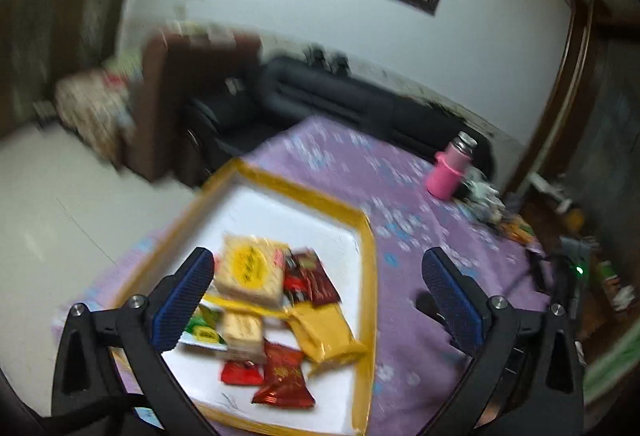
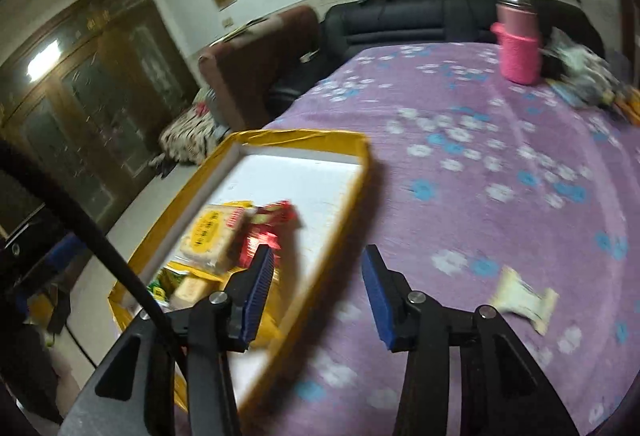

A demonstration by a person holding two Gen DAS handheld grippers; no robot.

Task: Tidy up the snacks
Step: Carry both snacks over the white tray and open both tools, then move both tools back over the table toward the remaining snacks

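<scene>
A shallow white box with a yellow rim [image 1: 366, 268] lies on the purple flowered cloth and holds a pile of snacks: a pale cracker pack with a yellow label [image 1: 250, 270], red packets [image 1: 282, 380] and a yellow wrapper [image 1: 326, 332]. My left gripper [image 1: 316, 292] is open and empty above the pile. In the right wrist view the box [image 2: 348, 196] is at the left. My right gripper [image 2: 318, 288] is open and empty over the box's right rim. A loose white wrapped snack [image 2: 522, 296] lies on the cloth to its right.
A pink bottle with a steel cap [image 1: 450, 168] [image 2: 518, 44] stands at the far side of the table beside a heap of crumpled wrappers [image 2: 584, 76]. A dark sofa [image 1: 340, 96] and a brown chair [image 2: 256, 68] stand beyond the table.
</scene>
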